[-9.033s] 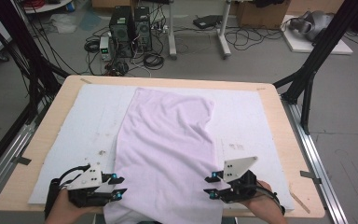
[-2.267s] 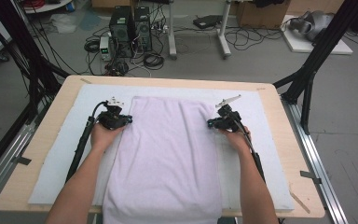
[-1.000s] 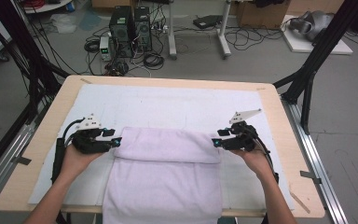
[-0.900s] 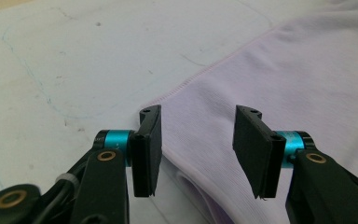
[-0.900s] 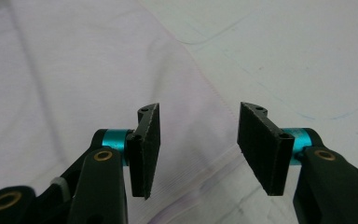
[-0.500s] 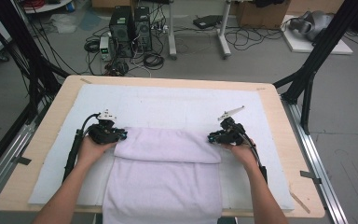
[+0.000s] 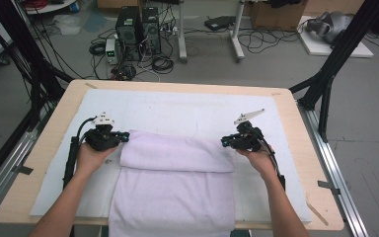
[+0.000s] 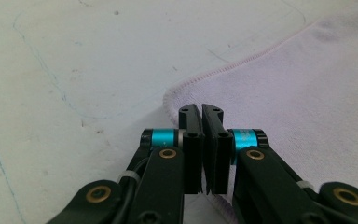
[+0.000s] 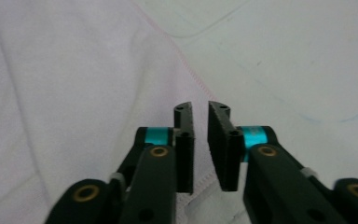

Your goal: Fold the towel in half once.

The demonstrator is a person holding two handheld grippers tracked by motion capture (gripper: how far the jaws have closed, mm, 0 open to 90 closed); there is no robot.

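Risk sits at the folded towel (image 7: 177, 165), lower middle of the high view on the white mat (image 7: 177, 106): the left gripper (image 8: 201, 112) is pressed together beside the hem with no cloth visibly pinched, so lifting may leave that corner behind; the right gripper (image 9: 200, 112) stands slightly spread over the edge, its jaws having just been parting again, nothing between them; uneven grips would skew the fold; compared with a second ago, both grippers sit closer to the roll's ends.
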